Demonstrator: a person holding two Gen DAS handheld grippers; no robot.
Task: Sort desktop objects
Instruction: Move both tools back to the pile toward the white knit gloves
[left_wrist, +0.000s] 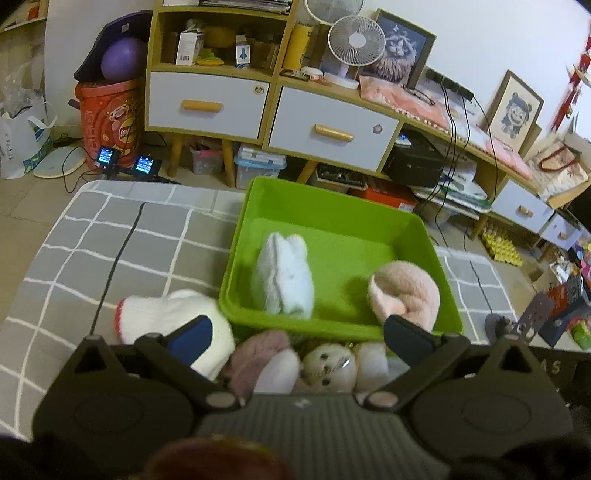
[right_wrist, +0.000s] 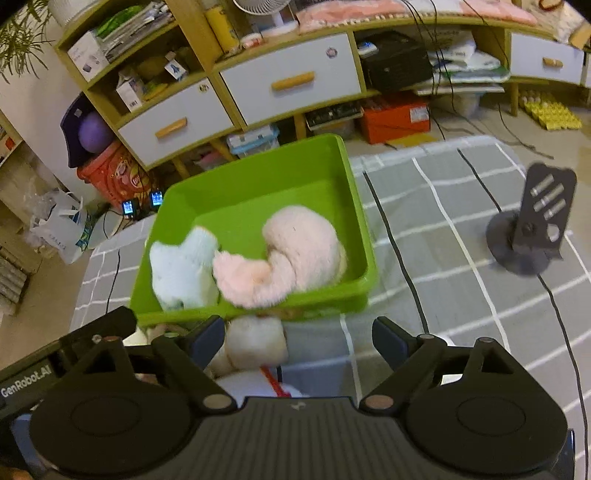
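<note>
Green bin (left_wrist: 332, 206) ahead of both spread, empty grippers' fingers (left_wrist: 192, 332) already holds two plush pieces (right_wrist: 303, 251), so next comes grasping the soft toys (left_wrist: 325, 365) heaped just beneath them.

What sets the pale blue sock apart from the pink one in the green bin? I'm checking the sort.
The blue sock is pale blue; the pink sock is pink. The blue sock looks smaller and flatter, the pink one bulkier and curled. Blue lies left in the right wrist view, pink right. Both are fluffy and inside the bin.
</note>
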